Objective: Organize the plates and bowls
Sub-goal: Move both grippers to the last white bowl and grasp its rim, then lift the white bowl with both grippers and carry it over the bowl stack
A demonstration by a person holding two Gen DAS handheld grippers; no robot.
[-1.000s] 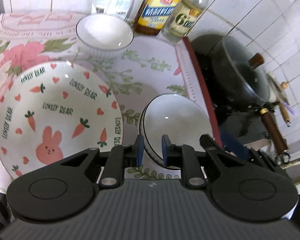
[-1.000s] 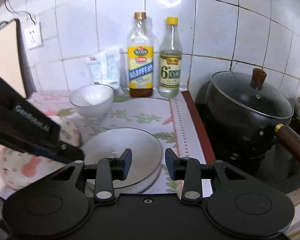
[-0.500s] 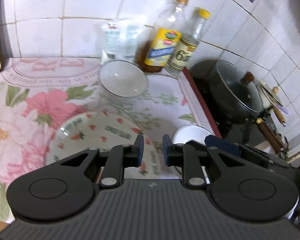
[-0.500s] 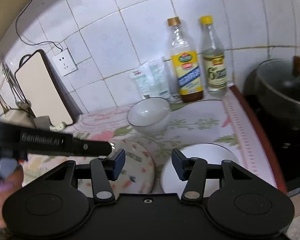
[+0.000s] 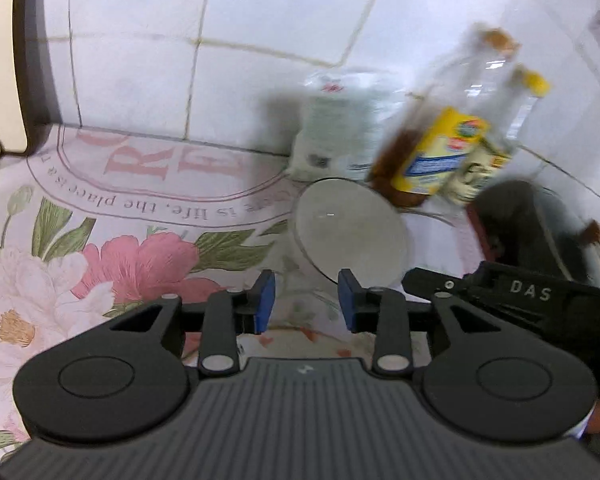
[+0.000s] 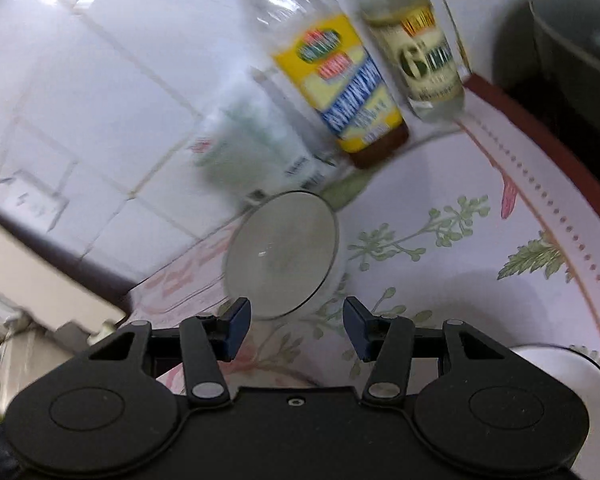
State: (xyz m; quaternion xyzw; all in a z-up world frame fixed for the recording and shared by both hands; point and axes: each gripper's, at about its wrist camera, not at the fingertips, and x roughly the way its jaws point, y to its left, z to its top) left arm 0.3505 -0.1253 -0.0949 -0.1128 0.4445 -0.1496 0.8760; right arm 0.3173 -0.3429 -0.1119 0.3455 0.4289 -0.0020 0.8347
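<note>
A small white bowl (image 5: 348, 228) stands on the floral mat near the tiled wall, just beyond my left gripper (image 5: 306, 302). Its blue pads (image 5: 265, 300) are apart and the jaws are opening, with nothing between them. In the right wrist view the same white bowl (image 6: 282, 248) lies just ahead of my right gripper (image 6: 296, 324), which is open and empty. A second white bowl (image 6: 560, 376) shows at the lower right edge. A strip of the carrot-print plate (image 5: 300, 338) shows under the left fingers.
Two bottles (image 6: 340, 80) and a white packet (image 5: 336, 132) stand against the wall right behind the bowl. A dark pot (image 6: 580, 40) sits on the stove to the right. A dark-edged board (image 5: 32, 80) leans at the left. The right tool's black body (image 5: 520, 296) crosses the left view.
Both views have swung from the plate and large bowl to the small white bowl at the back. The left jaws have widened. The right view has rolled, so the bottles now lean.
</note>
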